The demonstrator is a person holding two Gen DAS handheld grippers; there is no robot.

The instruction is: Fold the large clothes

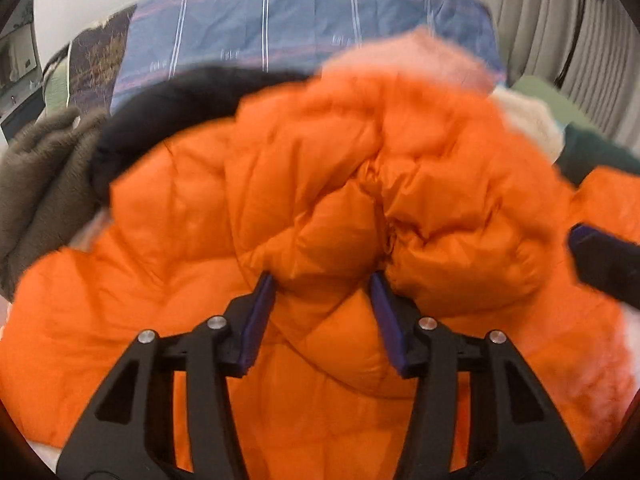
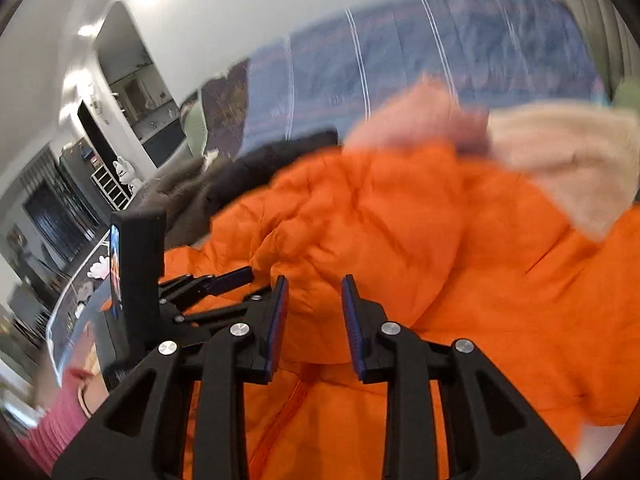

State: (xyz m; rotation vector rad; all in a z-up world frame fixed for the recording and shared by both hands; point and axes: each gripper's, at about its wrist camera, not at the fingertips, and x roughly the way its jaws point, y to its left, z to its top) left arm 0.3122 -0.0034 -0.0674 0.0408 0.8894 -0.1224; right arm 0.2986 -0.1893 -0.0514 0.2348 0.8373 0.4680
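Pinching a puffy fold of the orange jacket point(image 1: 328, 208) in the left tongs point(image 1: 322, 284), holding the right tongs point(image 2: 314, 284) apart over loose quilting with nothing clamped, jacket sprawling over the clothes pile toward the far blue blanket point(image 1: 304, 20), probably needing a right-side grip next before folding.

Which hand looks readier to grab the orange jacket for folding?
Probably the left: the left gripper already has a puffy fold of the orange jacket between its fingers; the right gripper has less.
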